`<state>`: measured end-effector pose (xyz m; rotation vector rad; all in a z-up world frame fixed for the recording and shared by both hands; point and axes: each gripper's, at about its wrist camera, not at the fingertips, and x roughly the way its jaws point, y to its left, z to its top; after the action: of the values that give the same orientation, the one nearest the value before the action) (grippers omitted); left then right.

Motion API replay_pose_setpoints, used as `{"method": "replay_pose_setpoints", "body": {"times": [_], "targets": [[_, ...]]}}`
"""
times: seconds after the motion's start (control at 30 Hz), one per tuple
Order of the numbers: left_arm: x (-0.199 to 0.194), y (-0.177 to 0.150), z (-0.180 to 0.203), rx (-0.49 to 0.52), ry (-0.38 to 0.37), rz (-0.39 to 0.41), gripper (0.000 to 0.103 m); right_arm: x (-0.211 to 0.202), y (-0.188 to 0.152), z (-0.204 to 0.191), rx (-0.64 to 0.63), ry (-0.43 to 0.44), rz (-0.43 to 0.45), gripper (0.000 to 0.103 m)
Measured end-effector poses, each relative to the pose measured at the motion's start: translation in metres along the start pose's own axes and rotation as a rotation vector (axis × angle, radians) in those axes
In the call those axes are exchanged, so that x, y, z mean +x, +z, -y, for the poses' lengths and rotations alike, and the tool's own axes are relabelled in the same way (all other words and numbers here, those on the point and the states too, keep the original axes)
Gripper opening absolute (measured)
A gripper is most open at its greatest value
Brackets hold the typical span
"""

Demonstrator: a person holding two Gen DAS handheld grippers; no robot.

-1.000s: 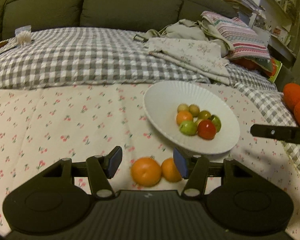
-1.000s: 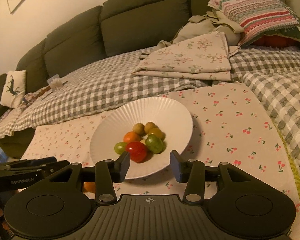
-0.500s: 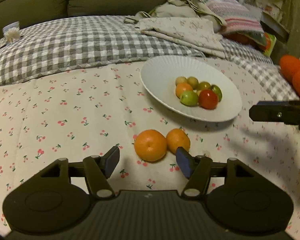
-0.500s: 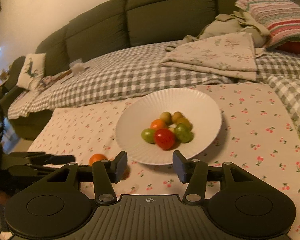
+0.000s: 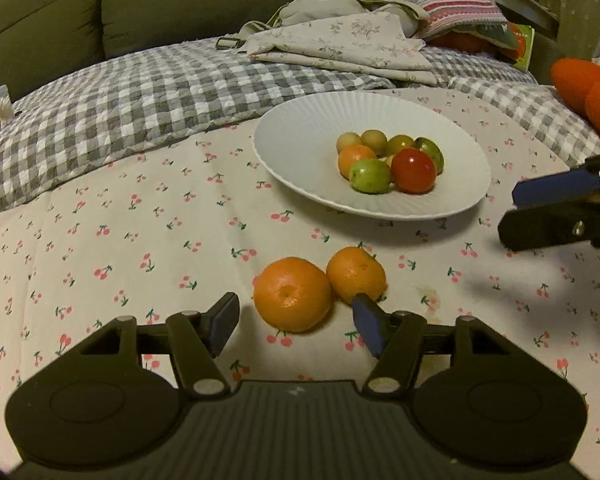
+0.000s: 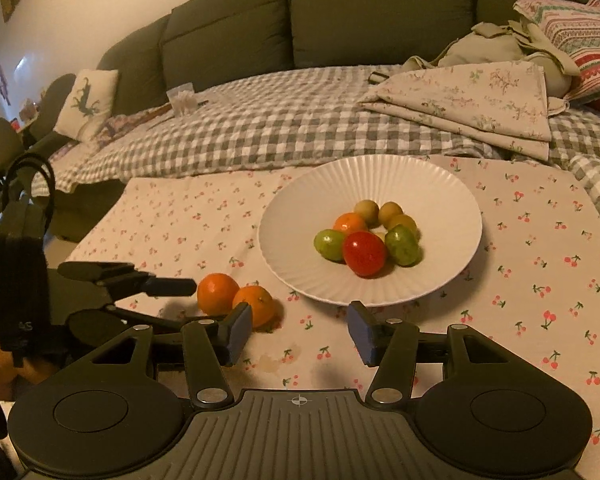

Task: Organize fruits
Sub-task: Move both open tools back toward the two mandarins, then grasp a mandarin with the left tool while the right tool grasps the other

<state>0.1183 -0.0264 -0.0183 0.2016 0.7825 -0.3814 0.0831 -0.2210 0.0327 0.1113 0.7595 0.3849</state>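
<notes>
Left gripper (image 5: 294, 322) spread wide, nothing held, low over the cherry-print cloth (image 5: 140, 240) with the larger mandarin (image 5: 292, 294) just ahead at 12 o'clock; right gripper (image 6: 298, 330) likewise parted and empty. The smaller mandarin (image 5: 355, 275) touches the first at its 2 o'clock. Both likely light, round, soft-skinned and apt to roll, so best pinched gently across the widest middle. Farther off at 1 o'clock, the white plate (image 5: 300, 132) carries the small mixed fruits (image 5: 391, 160).

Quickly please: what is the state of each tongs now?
Left tongs: open, holding nothing, with an orange just ahead.
Right tongs: open, empty.
</notes>
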Motion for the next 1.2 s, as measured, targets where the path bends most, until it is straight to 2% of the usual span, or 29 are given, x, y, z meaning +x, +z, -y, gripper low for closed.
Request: {"method": "replay_pose_setpoints", "body": {"times": [0.07, 0.2, 0.27, 0.67, 0.8, 0.93, 1.2], "targets": [[-0.001, 0.001, -0.001, 0.001, -0.015, 0.008, 0.053, 0.001, 0.000, 0.000, -0.004, 0.000, -0.004, 0.053], [0.000, 0.000, 0.001, 0.028, -0.014, 0.015, 0.048, 0.004, -0.001, -0.002, -0.011, 0.001, -0.014, 0.053], [0.002, 0.000, 0.000, 0.039, -0.006, 0.017, 0.041, 0.006, -0.002, -0.002, -0.010, -0.001, -0.018, 0.053], [0.008, 0.000, -0.002, 0.048, 0.007, 0.028, 0.039, 0.012, -0.004, -0.003, -0.019, -0.004, -0.036, 0.053], [0.006, 0.002, -0.011, 0.000, -0.013, 0.017, 0.038, 0.015, -0.006, -0.006, -0.029, 0.001, -0.044, 0.053], [-0.003, 0.002, -0.019, -0.043, 0.008, 0.016, 0.038, 0.022, -0.007, -0.007, -0.040, 0.003, -0.058, 0.053], [-0.025, 0.005, -0.051, -0.229, 0.048, -0.002, 0.038, 0.037, -0.014, -0.023, -0.116, 0.032, -0.078, 0.053]]}}
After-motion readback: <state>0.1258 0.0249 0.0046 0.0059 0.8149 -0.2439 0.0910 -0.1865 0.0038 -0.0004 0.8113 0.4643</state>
